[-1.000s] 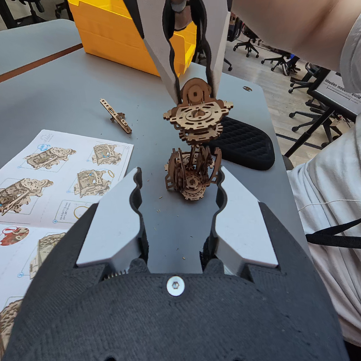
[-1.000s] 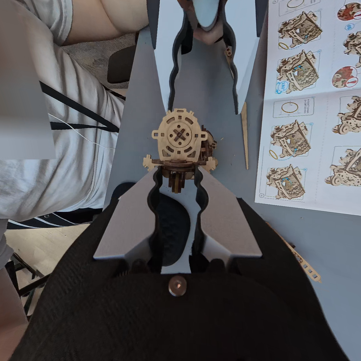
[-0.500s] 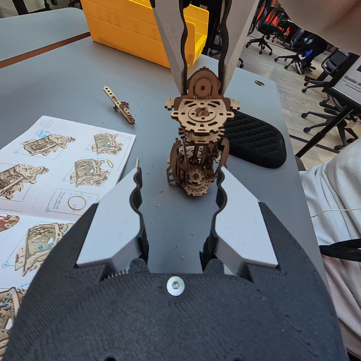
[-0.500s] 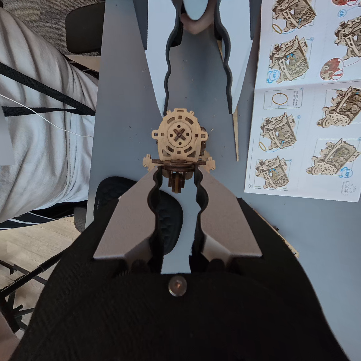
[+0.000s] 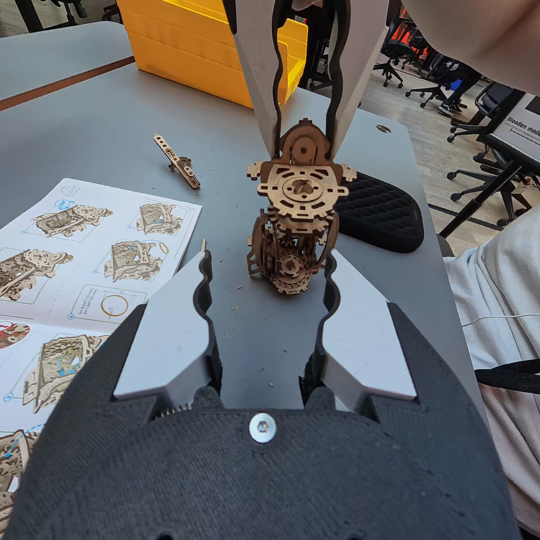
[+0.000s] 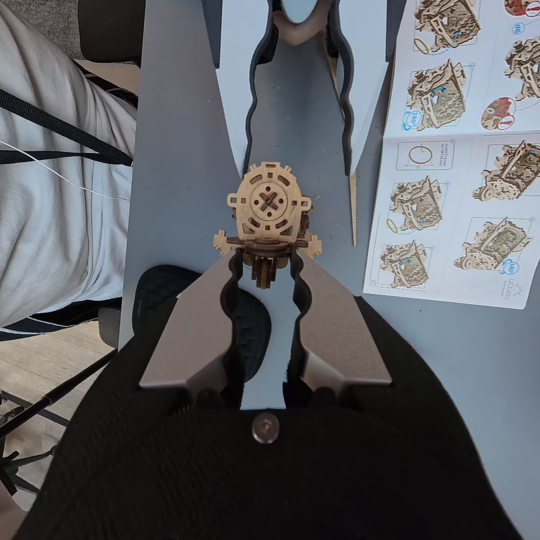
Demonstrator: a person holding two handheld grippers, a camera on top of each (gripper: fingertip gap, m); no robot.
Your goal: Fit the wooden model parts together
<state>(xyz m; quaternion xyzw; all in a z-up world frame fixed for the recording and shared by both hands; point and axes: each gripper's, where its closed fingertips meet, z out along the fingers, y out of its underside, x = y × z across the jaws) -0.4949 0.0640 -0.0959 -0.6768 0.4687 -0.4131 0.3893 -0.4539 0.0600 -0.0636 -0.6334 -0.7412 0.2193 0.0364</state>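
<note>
A dark wooden gear assembly stands upright on the grey table. My right gripper comes down from above, shut on a wooden part with a light round plate. The part sits right on top of the gear assembly; I cannot tell if they are joined. In the right wrist view my right gripper clamps the part's dark tab behind the cross-marked plate. My left gripper is open and empty, its fingers either side of the assembly's base without touching; it also shows in the right wrist view.
A loose wooden strip lies to the far left and a thin stick beside the instruction sheet. A yellow bin stands at the back. A black pad lies at the right edge, near the person's torso. My right fingertips sit around 6 centimetres from my left ones.
My right gripper has lowered the plate part from above the gear assembly down onto its top. My left gripper has moved forward, so its open fingers now flank the assembly's base.
</note>
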